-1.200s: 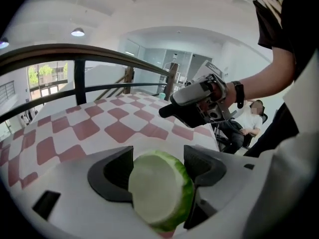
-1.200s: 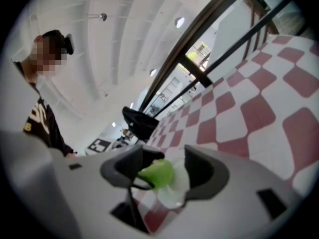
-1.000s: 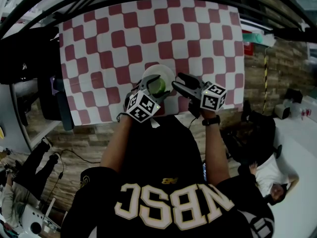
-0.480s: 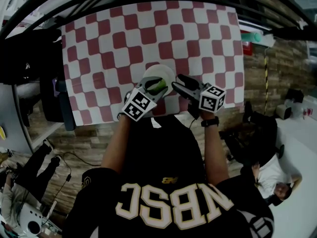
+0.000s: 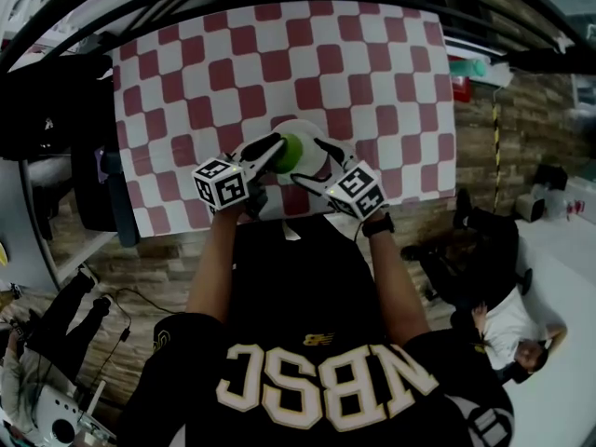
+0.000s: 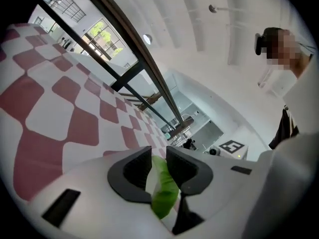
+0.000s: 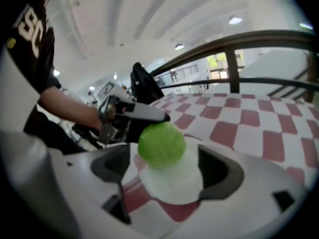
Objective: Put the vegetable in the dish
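Centre of the head view: round green leafy vegetable (image 5: 291, 150) sat over the round white dish (image 5: 300, 125). Dish rested on the red-and-white checked worktop (image 5: 186, 82), near its lower edge. Left gripper (image 5: 277, 145) reached in from the lower left of the frame, right gripper (image 5: 315, 164) from the lower right. Person's black jersey (image 5: 326, 380) filled the bottom of the frame.

Left gripper view: left gripper (image 6: 158, 156) fingers (image 6: 130, 176) had just been closing and were clamped on the vegetable (image 6: 163, 188). Green leaf was pinched between the two dark pads and stuck out toward the bottom of the frame. Checked worktop (image 6: 60, 113) filled the left side, tilted.

Right gripper view: right gripper (image 7: 166, 167) fingers (image 7: 219, 171) had just been opening and stood wide apart, gripping nothing. Vegetable (image 7: 161, 144) and dish (image 7: 174, 185) were seen through the gap between them; neither pad touched either one. Left gripper (image 7: 149, 114) held the vegetable from the left of that frame, with a forearm (image 7: 70, 113) behind it. Vegetable's underside overlapped the dish's top here; couldn't tell whether it touched the dish or hung just above it. Worktop (image 7: 259, 133) ran off to the right.
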Demonstrator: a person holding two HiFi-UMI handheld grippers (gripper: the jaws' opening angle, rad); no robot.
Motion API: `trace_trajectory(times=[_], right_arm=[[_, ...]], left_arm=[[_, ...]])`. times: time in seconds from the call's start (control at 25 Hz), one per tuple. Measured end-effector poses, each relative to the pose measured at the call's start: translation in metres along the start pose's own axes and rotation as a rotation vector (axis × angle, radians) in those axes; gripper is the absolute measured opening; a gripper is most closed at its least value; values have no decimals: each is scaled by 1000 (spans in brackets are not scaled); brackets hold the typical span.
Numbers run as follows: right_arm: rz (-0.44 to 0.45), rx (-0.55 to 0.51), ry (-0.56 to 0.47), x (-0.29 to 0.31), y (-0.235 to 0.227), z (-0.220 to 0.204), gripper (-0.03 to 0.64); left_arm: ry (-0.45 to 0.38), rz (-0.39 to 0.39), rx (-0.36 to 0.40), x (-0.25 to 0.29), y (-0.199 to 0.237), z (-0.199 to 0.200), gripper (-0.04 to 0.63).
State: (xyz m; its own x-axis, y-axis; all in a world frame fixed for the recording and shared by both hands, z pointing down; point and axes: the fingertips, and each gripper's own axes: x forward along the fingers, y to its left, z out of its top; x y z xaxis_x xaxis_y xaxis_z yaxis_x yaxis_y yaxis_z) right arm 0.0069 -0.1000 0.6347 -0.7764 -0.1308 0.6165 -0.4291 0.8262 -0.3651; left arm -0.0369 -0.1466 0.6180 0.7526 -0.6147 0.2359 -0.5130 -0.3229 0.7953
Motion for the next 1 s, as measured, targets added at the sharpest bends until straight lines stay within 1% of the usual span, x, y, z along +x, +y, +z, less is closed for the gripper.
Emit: trace_trajectory(times=[0.04, 0.08, 0.16, 0.28, 0.36, 0.44, 0.48, 0.52, 0.6, 0.68, 0.8, 0.84, 0.92, 1.0], right_arm=[[-13, -30, 31, 13, 4, -4, 450], [-24, -38, 52, 26, 6, -7, 480], [-39, -34, 64, 45, 7, -12, 485], [-74, -40, 37, 59, 3, -8, 483], [-78, -5, 30, 57, -1, -8, 481], [-90, 12, 62, 49, -6, -13, 479], [-107, -5, 99, 43, -9, -16, 479], [-131, -37, 149, 35, -13, -19, 479], [-195, -149, 280, 19, -20, -24, 477], [-249, -309, 432, 5, -27, -30, 477], [-292, -543, 634, 2, -35, -38, 477], [-296, -602, 679, 6, -36, -39, 477], [-284, -688, 733, 18, -32, -35, 477], [-254, -751, 771, 37, -21, -32, 477]], left_arm=[[-10, -3, -12, 0, 0, 1, 103], [-17, -7, -21, 0, 0, 0, 100], [-19, -13, -29, 0, -1, -1, 90], [-25, -3, -22, -1, 0, 0, 31], [-28, 15, -9, -3, 3, 1, 17], [-32, 30, 14, -6, 4, 3, 17], [-37, 35, 30, -9, 3, 6, 17], [-41, 42, 50, -12, 2, 9, 18], [-37, 66, 105, -18, 3, 15, 18], [-18, 99, 165, -25, 5, 18, 18], [13, 137, 228, -33, 9, 18, 18], [20, 145, 240, -34, 10, 17, 18], [24, 162, 247, -38, 12, 17, 18], [11, 181, 228, -44, 18, 18, 18]])
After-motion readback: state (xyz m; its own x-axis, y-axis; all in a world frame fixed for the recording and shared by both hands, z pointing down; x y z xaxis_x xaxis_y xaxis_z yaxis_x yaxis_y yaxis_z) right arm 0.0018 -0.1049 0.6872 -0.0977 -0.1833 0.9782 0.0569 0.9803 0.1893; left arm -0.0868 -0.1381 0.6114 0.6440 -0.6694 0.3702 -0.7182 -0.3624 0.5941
